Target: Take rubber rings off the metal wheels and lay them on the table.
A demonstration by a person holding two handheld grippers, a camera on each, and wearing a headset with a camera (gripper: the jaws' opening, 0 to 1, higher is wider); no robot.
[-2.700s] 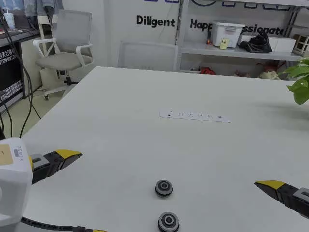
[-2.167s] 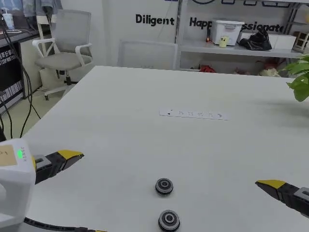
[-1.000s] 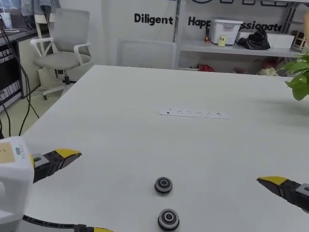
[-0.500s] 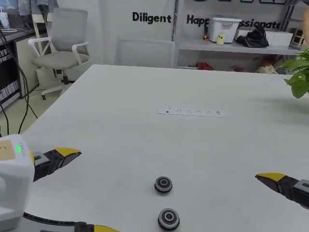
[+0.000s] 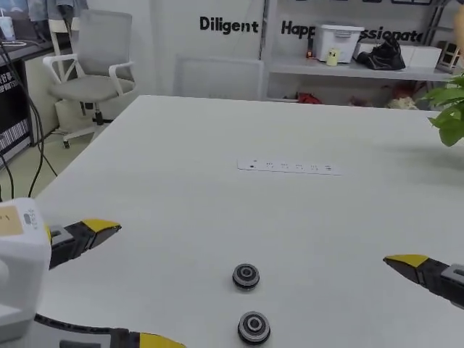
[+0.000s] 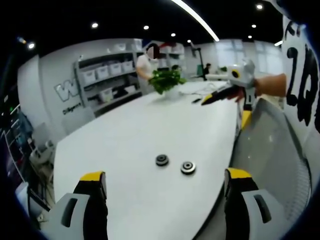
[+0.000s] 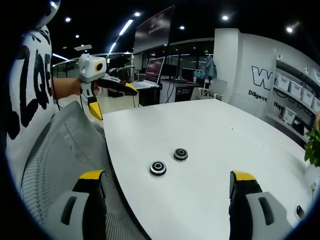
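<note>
My left tongs [image 6: 165, 175] and right tongs [image 7: 167, 175] are wide apart. The upper wheel [image 5: 246, 276] and lower wheel [image 5: 254, 327] sit bottom middle.

A broad white worktop [image 5: 217, 138] runs toward the far wall [image 5: 174, 40], which is white with black lettering. At far left a grey mesh office chair [image 5: 90, 61] stands on the pale floor [image 5: 22, 174]. At far right a metal shelf unit [image 5: 348, 71] carries a white box [image 5: 342, 42], with a leafy plant [image 5: 448, 109] nearer. Spot lights [image 7: 136, 14] dot the ceiling.
</note>
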